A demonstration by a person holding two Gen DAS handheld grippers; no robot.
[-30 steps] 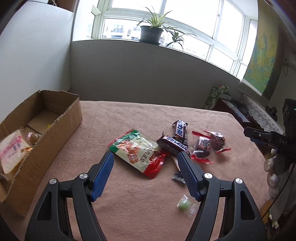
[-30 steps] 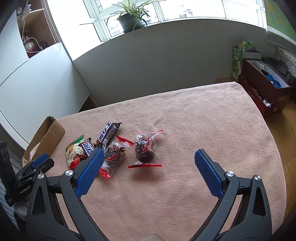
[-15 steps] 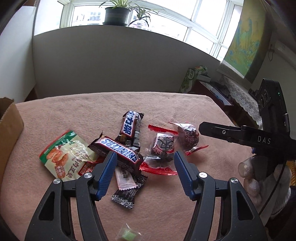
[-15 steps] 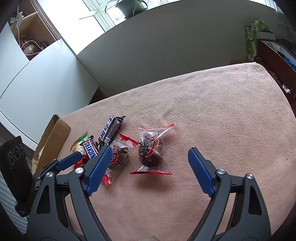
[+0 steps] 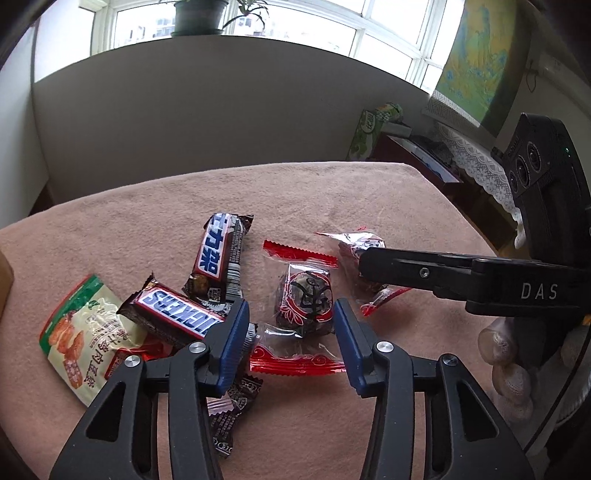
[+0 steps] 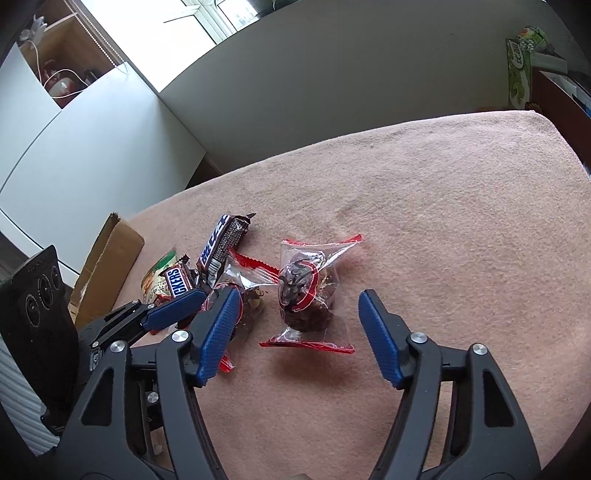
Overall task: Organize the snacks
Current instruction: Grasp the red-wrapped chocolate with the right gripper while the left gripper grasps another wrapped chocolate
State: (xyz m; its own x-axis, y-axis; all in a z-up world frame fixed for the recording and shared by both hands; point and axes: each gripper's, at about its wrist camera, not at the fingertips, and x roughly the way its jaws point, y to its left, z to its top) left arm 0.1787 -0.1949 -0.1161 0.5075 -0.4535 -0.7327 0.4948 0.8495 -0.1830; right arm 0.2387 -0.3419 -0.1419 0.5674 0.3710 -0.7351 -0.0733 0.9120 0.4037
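Currently: both grippers closing, nothing clamped. Left gripper (image 5: 290,332) straddles one red-edged sweet (image 5: 304,308); right gripper (image 6: 297,325), the other sweet (image 6: 304,295). Best pinch the dark lump, not loose film

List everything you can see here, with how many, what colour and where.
Snickers bars: two, brown, left of centre on the table.
Clear red-edged packets: two, centre of the table, one between each gripper's jaws.
Green pouch: one, far left.
Small dark wrapper: one, under the left gripper.
Box: one, cardboard, left edge.
Table: one, pink cover.
Plant: one, windowsill.
Left gripper: black and blue, closing.
Right gripper: same, closing.
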